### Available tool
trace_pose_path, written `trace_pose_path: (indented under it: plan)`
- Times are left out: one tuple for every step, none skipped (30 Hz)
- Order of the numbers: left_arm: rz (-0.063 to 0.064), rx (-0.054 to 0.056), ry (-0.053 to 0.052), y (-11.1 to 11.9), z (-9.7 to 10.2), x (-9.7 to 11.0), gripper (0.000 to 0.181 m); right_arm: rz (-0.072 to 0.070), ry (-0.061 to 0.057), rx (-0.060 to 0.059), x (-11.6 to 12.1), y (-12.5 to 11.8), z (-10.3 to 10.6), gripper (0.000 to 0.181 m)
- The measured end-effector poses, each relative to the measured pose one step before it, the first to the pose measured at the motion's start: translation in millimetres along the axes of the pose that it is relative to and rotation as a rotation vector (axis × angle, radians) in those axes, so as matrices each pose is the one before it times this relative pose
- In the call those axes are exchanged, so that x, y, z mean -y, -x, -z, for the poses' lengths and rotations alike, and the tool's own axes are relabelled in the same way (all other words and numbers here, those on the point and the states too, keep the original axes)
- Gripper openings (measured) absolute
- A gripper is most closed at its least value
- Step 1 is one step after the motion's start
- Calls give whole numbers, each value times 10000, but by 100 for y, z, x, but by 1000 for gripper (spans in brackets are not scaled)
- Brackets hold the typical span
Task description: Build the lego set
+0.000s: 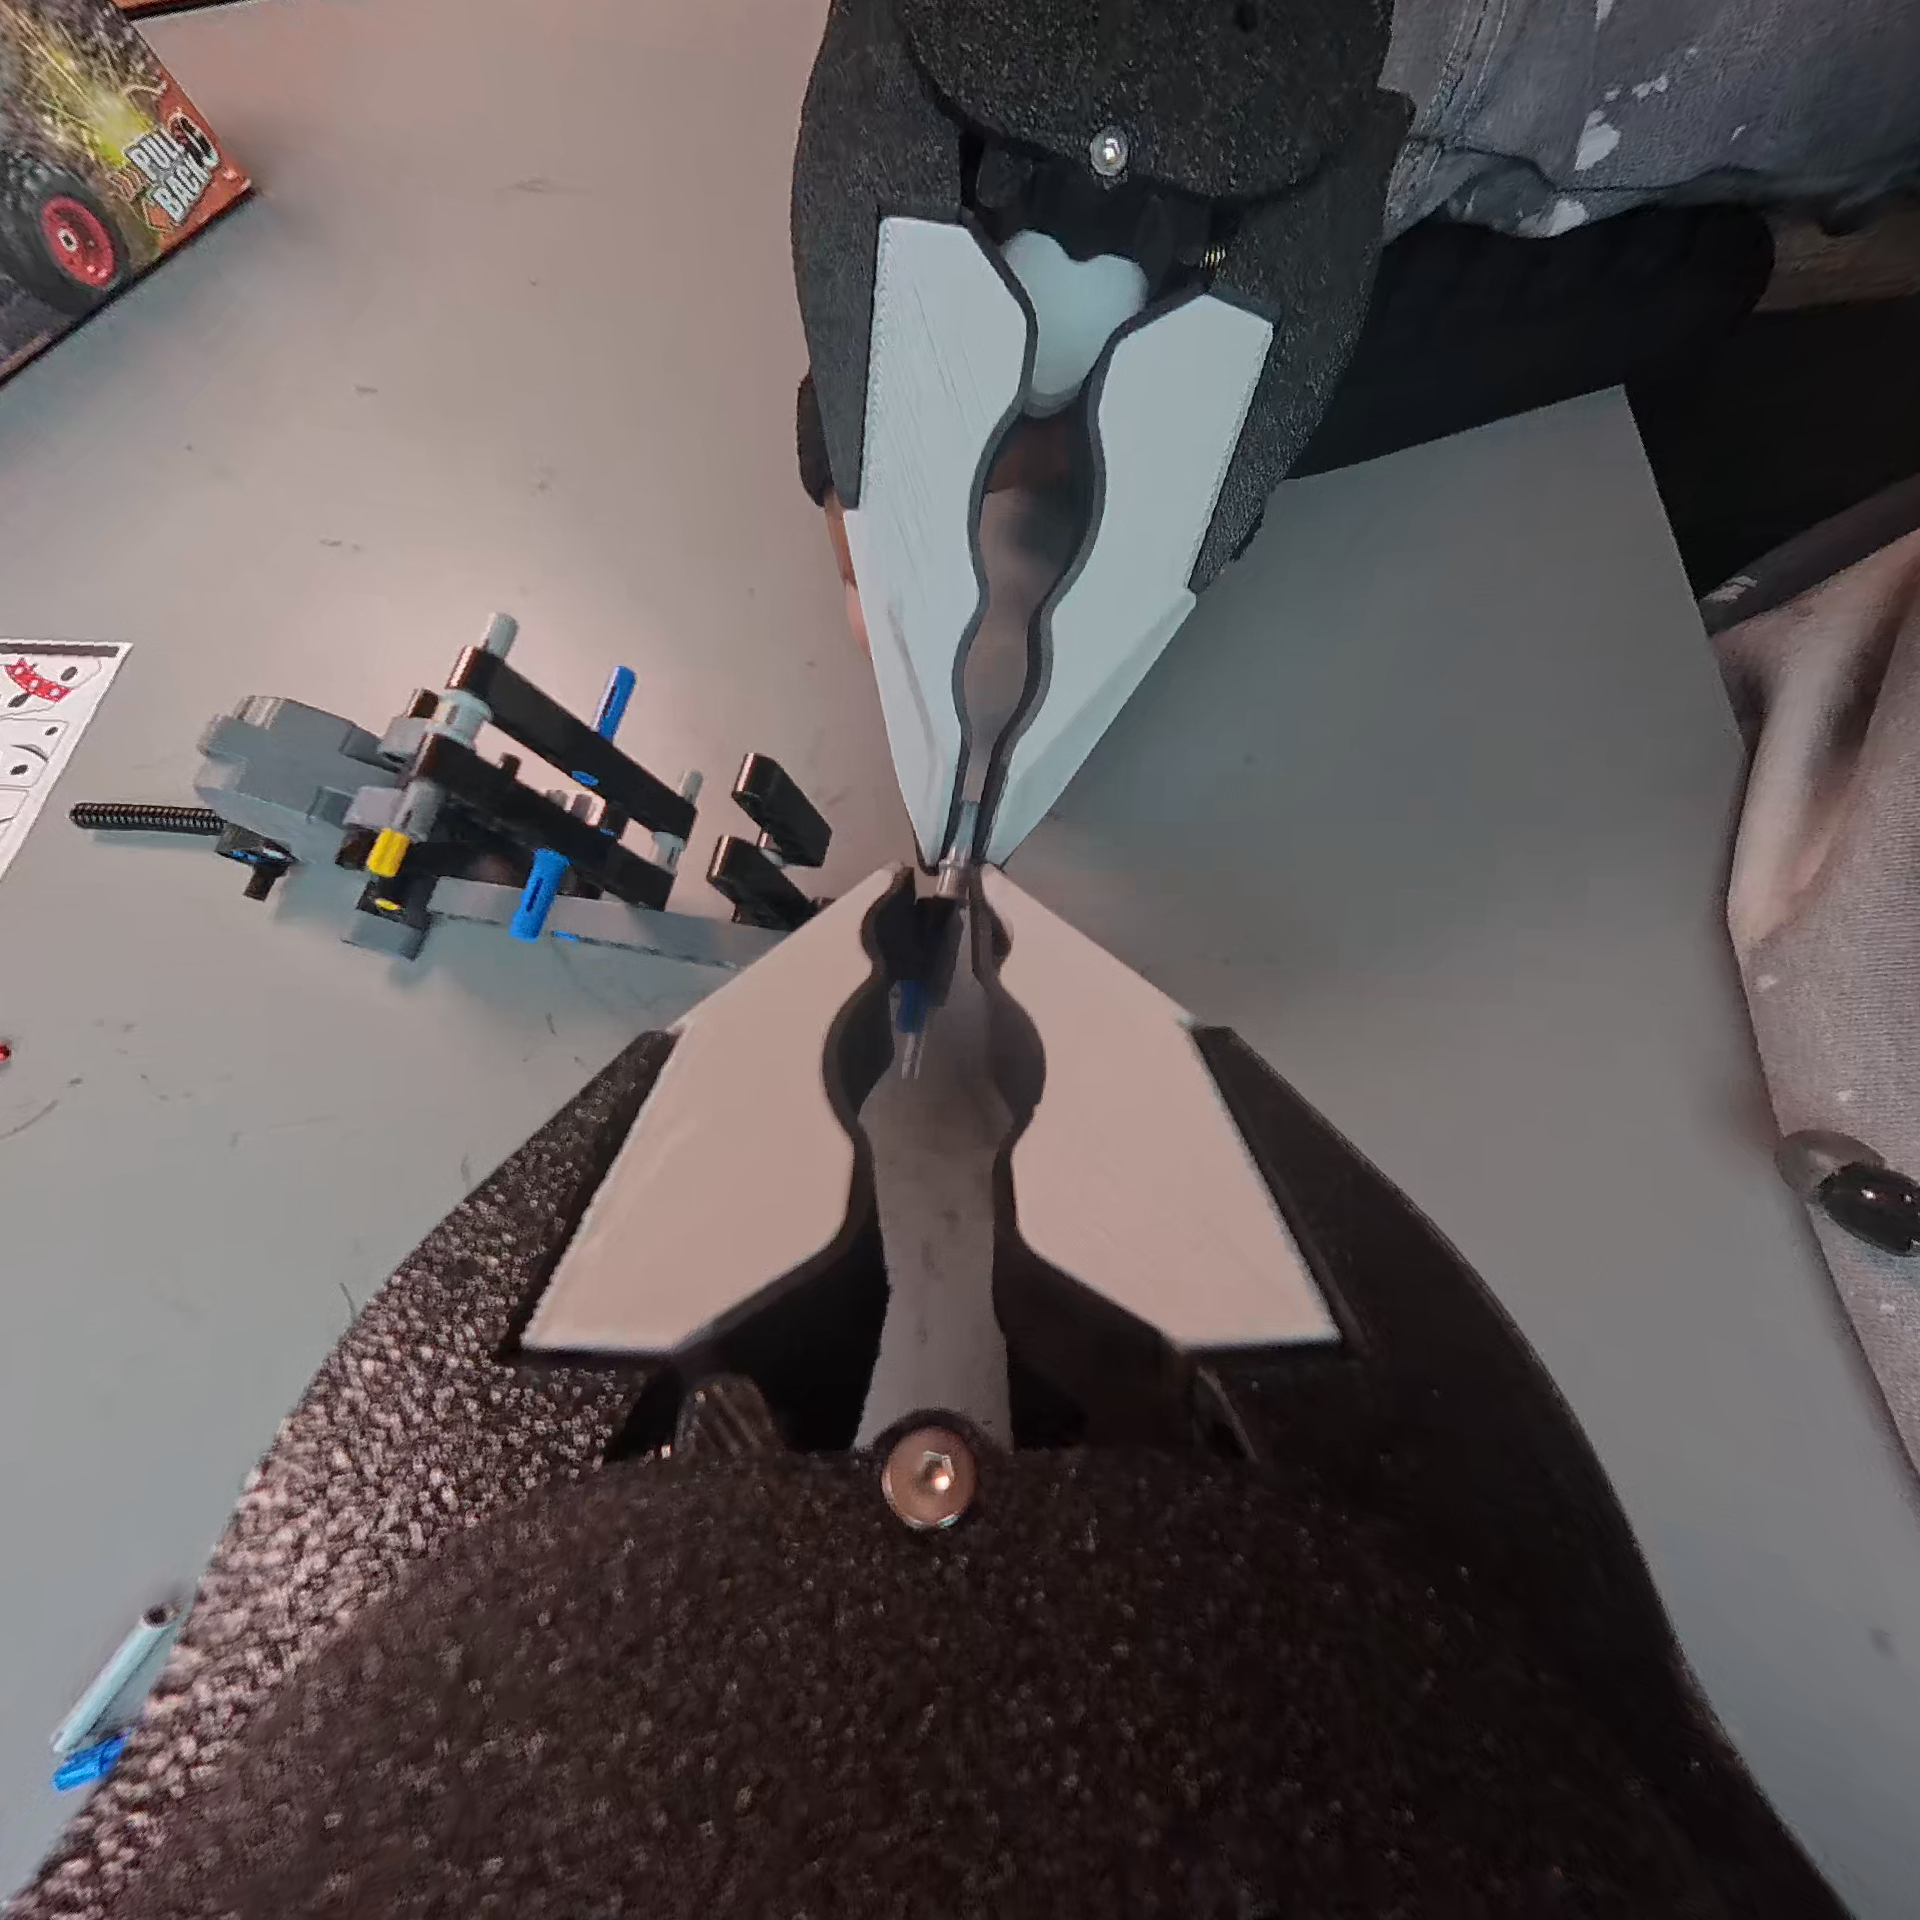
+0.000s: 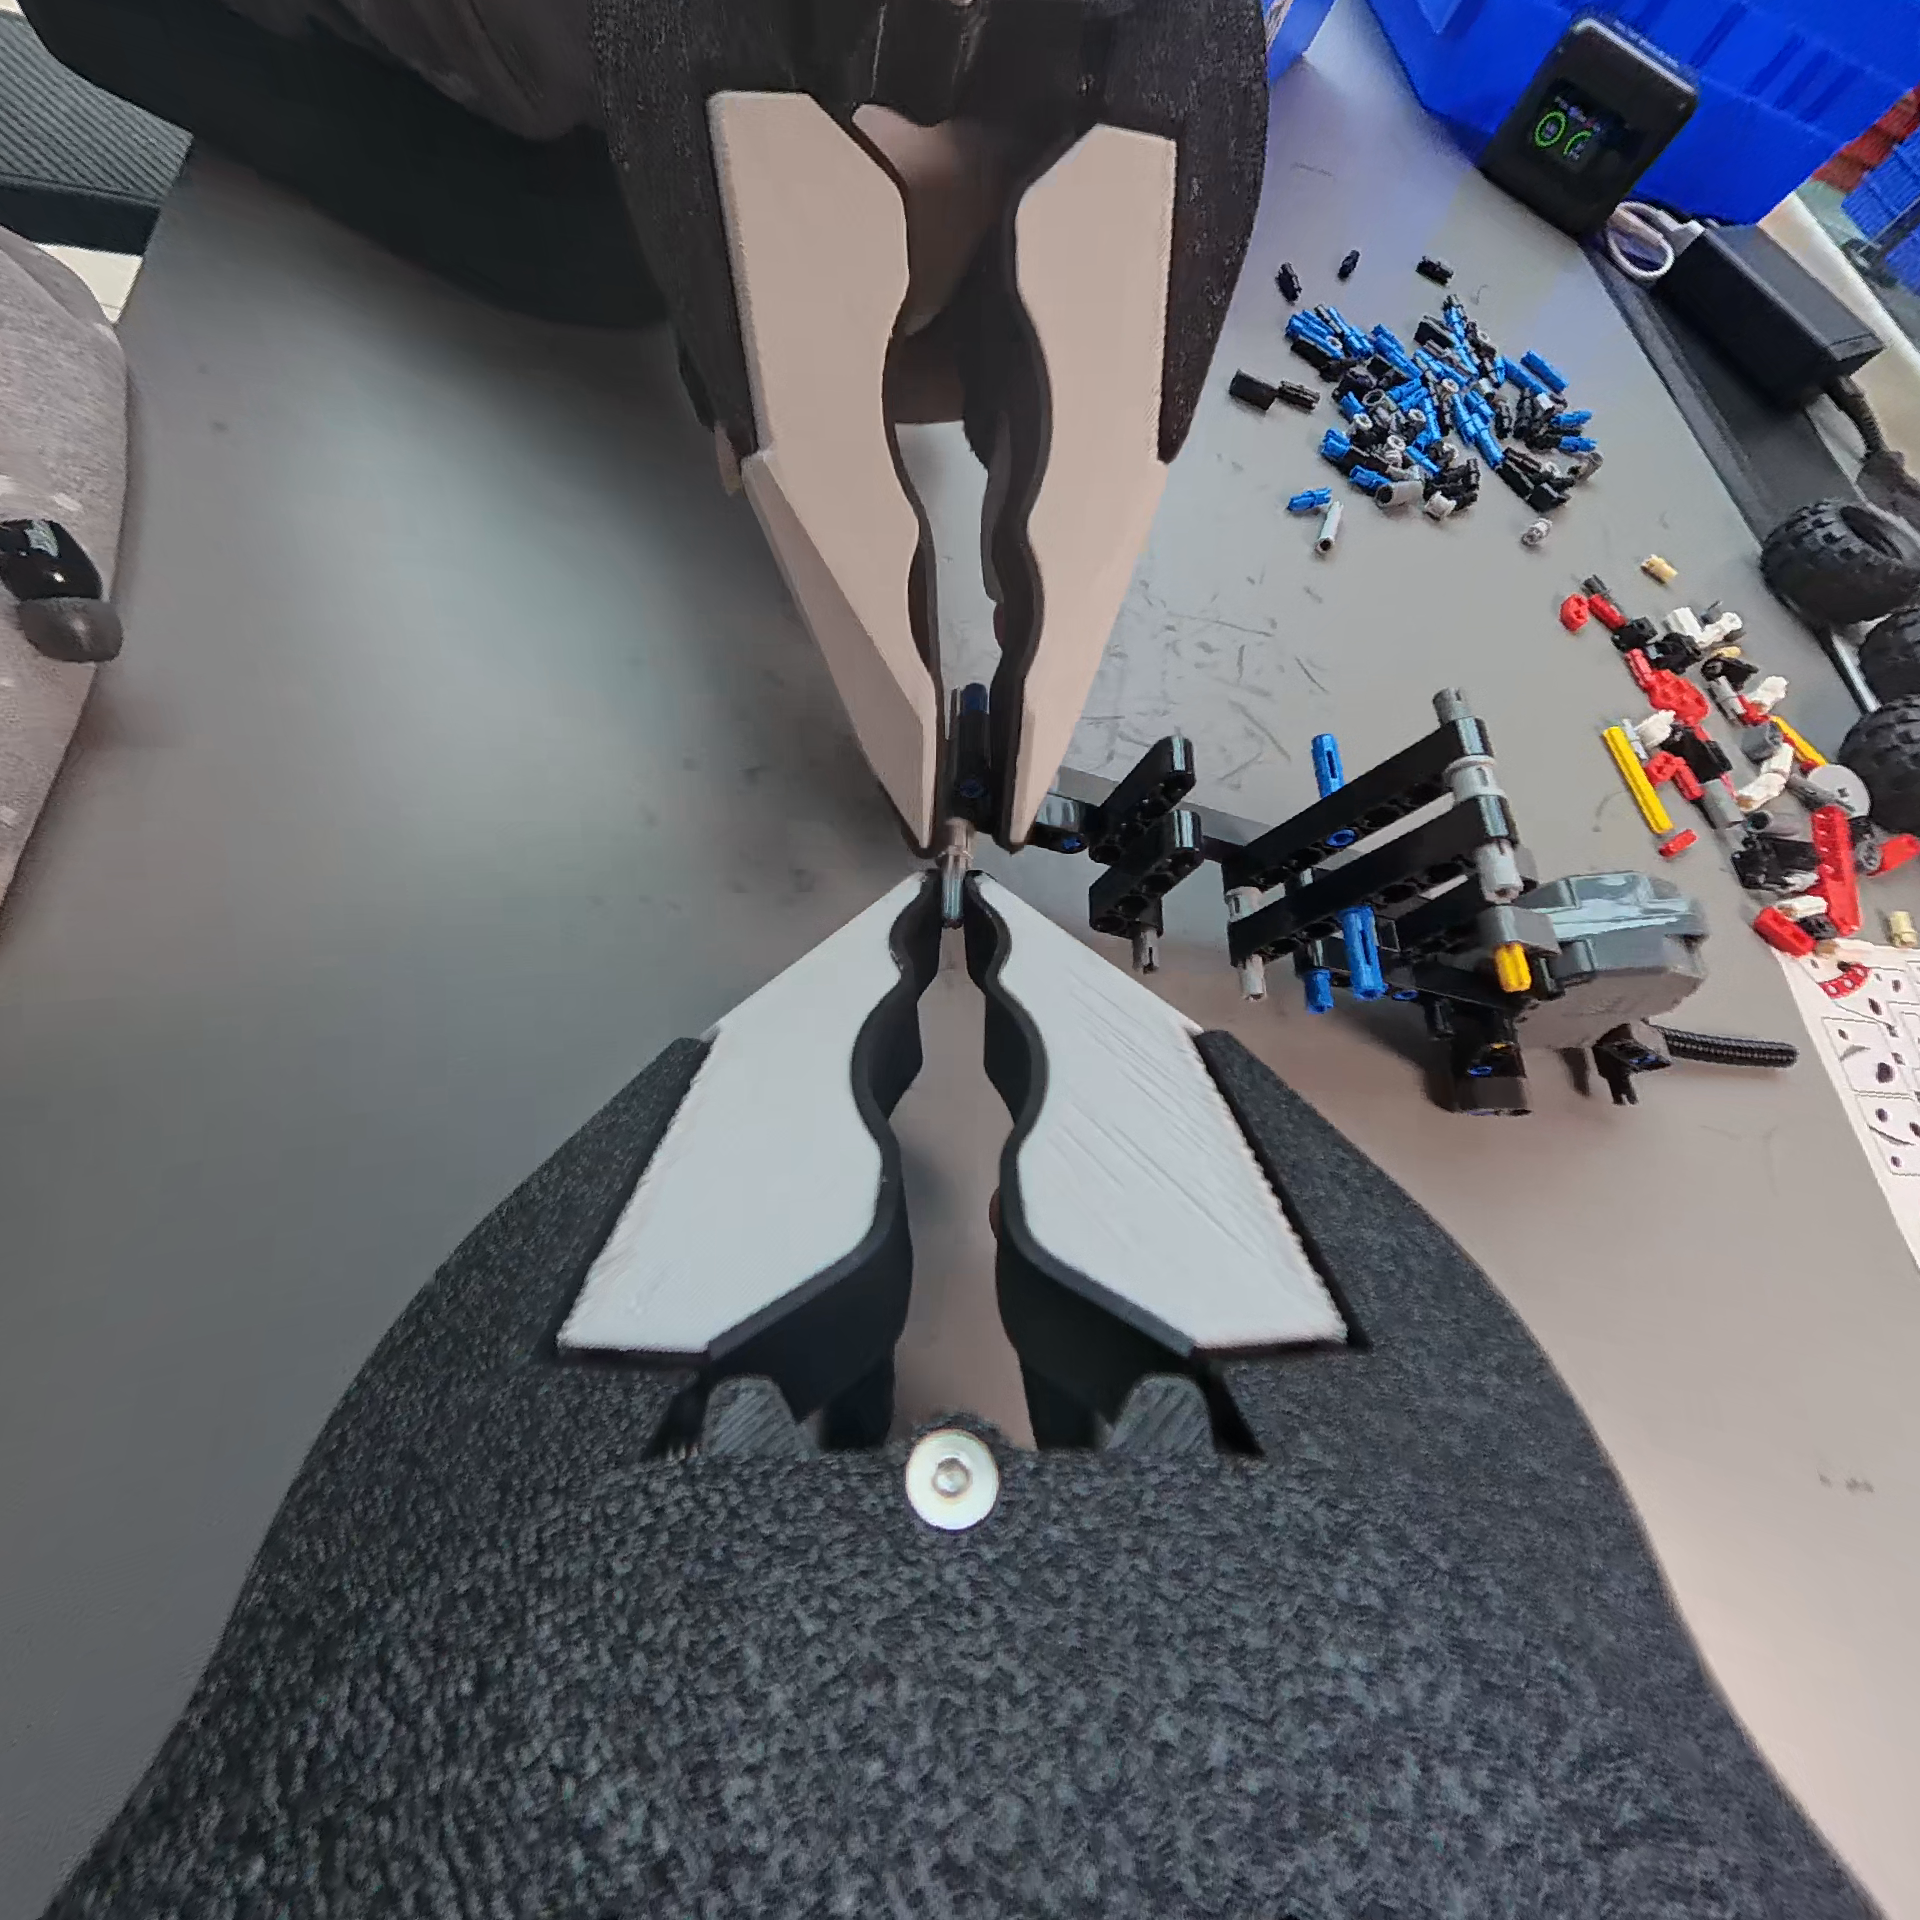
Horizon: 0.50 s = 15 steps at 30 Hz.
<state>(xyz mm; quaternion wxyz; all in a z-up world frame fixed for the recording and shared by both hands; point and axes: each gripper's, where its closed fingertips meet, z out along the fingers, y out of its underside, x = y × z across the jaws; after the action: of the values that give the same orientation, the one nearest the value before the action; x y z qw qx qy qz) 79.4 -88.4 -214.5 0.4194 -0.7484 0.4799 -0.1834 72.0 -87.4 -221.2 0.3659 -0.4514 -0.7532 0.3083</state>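
My two grippers meet tip to tip above the grey table [image 1: 1351,727]. My left gripper [image 1: 940,896] is shut on a small black piece with a blue pin [image 1: 914,1003]. It comes in from the top of the right wrist view [image 2: 966,821], where the black piece [image 2: 971,753] shows between its fingers. My right gripper [image 2: 951,902] is shut on a short grey pin [image 2: 954,868], whose end touches the black piece. The right gripper [image 1: 961,850] enters the left wrist view from above. The partly built black and grey model [image 1: 499,810] lies on the table apart from both grippers, also in the right wrist view [image 2: 1403,914].
A pile of blue, black and grey pins [image 2: 1434,405], a spread of red, white and black parts [image 2: 1745,748] and black tyres [image 2: 1839,561] lie far right. A sticker sheet [image 1: 42,727], the set's box [image 1: 94,177] and a person's grey clothing [image 1: 1818,831] border the table. Both grippers' tips are close together, under 4 cm apart.
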Motion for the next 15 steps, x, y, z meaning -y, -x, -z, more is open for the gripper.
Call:
trace_pose_path:
  plan:
    - [-95, -47, 34, -125, -139, 41, 14, 16, 20, 15, 74, 91, -94, 3]
    - [-109, -19, 123, -69, -145, -106, 13, 91, 139, -20, -197, 24, -94, 3]
    - [-104, 26, 125, 6, -127, -145, 13, 71, 73, -56, -152, 0, -64, 3]
    - [-78, -14, 72, -52, -86, -67, 13, 32, 49, 3, -81, 50, -1, 3]
    - [-69, -21, 51, -61, -36, -12, 13, 12, 8, 2, -14, 40, -2, 3]
    - [-101, 1, 64, -29, 5, -10, 13, 8, 3, -19, 4, -2, 7, 3]
    - [-142, 23, 80, -9, 10, -16, 13, 7, 14, -5, -6, 11, -15, 3]
    - [-179, 30, 128, -52, -19, -60, 12, 5, 37, 8, -43, 30, -27, 3]
    - [-245, 43, 194, -81, -66, -118, 12, 37, 70, 11, -99, 64, -68, 3]
    - [-320, 27, 243, -149, -95, -163, 9, 64, 111, 73, -143, 171, -121, 3]
    - [-320, 29, 301, -157, -132, -250, 9, 63, 137, 80, -180, 188, -146, 3]
    - [-234, 23, 272, -131, -122, -205, 9, 53, 123, 44, -143, 115, -137, 3]
    - [-166, 2, 201, -133, -100, -152, 9, 34, 88, 89, -113, 152, -106, 3]
    - [-56, -51, 161, -178, -81, -141, 8, 10, 71, 104, -103, 166, -93, 3]
    - [-16, -27, 101, -101, -78, -108, 8, 70, 75, 21, -73, 63, -57, 3]
